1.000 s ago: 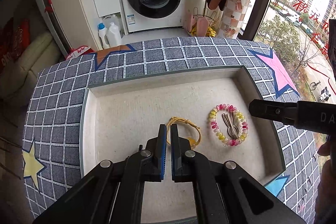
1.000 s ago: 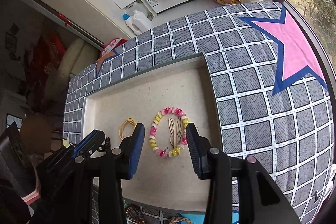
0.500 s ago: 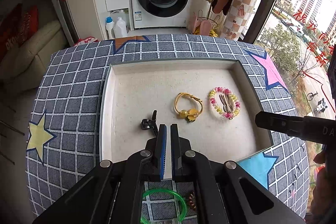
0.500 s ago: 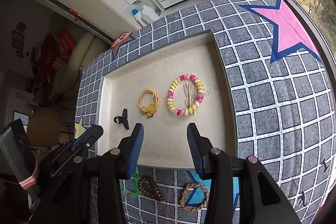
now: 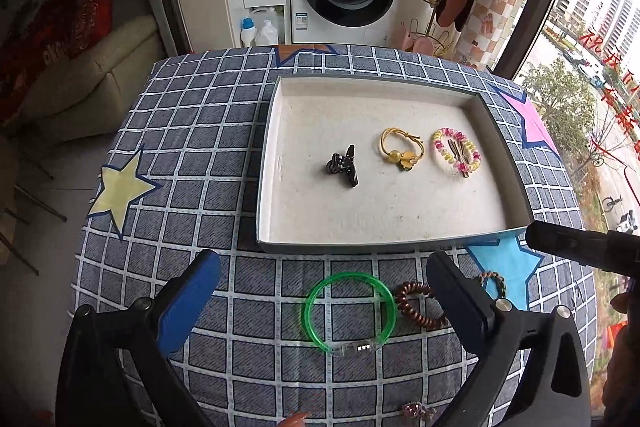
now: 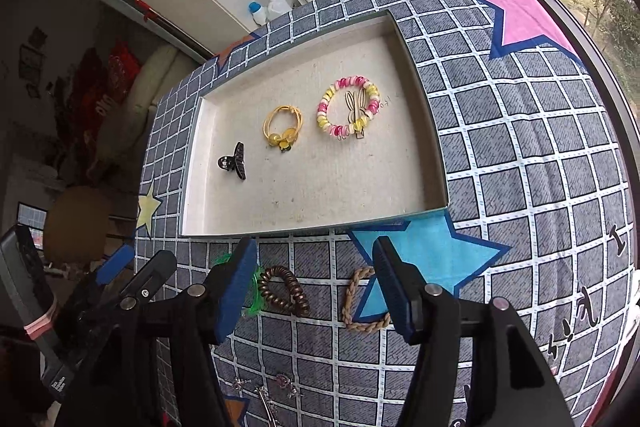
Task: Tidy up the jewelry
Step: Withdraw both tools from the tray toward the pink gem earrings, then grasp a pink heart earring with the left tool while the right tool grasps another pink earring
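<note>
The left gripper is held with its jaws spread wide and nothing between them, above the checked tablecloth. Just below the gap of its fingers a green bangle is seen lying flat, with a clear clasp at the side nearest the tool. Beside it, toward the right finger, a brown spiral hair tie is found. Ahead of the fingers the shallow tray is placed, and in it three pieces are set in a row: a black claw clip on the left, its long axis slanted away from the tool, then a yellow hair tie with round beads, then a pink and yellow beaded bracelet around a wooden rabbit clip. The right gripper is also open and empty. Only in its view a braided tan bracelet is shown whole, touching the right finger's edge, and small hair pins are seen near the bottom.
</note>
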Demonstrator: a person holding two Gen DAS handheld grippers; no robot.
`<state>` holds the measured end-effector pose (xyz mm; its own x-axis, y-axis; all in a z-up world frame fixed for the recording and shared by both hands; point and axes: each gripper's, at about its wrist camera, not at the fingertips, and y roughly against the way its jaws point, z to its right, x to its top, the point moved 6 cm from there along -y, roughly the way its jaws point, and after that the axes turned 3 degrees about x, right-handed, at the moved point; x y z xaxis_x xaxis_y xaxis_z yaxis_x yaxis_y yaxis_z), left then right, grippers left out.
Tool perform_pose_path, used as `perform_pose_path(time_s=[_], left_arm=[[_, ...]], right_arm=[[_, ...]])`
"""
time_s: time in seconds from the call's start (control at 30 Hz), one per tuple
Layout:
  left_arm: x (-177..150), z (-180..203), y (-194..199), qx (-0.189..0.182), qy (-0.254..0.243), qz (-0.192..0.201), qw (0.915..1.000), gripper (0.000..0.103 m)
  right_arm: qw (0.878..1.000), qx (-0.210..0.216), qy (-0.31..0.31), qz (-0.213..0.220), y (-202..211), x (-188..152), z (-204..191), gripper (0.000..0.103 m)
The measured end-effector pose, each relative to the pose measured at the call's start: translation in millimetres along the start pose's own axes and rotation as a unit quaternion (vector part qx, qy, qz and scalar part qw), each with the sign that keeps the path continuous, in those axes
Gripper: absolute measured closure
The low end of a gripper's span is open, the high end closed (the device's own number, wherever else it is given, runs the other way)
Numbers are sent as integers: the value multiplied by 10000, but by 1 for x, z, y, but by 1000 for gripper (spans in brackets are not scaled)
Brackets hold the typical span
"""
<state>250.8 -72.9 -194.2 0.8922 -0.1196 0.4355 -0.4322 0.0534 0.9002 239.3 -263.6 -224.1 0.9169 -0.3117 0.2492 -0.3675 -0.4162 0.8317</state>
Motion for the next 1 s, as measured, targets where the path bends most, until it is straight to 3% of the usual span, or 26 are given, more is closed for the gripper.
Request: perform_pose_path(time_s=[0.2, 0.27, 0.57, 1.0], left_arm=[[-35, -15, -14, 121, 55, -254, 9996, 0], [-49, -20, -19, 129, 140, -371, 9991, 0], [-108, -21, -20, 23, -298, -621, 9976, 0], [-162, -15, -35, -97, -1083, -945, 9896, 0]], right_arm=[[9999, -76, 44, -54, 7, -24, -1, 25], [9999, -117, 37, -69, 8, -32, 0, 17], [9993, -297, 184, -138, 11, -72, 2, 15], [9911, -736, 676, -874, -10, -133, 1, 14]])
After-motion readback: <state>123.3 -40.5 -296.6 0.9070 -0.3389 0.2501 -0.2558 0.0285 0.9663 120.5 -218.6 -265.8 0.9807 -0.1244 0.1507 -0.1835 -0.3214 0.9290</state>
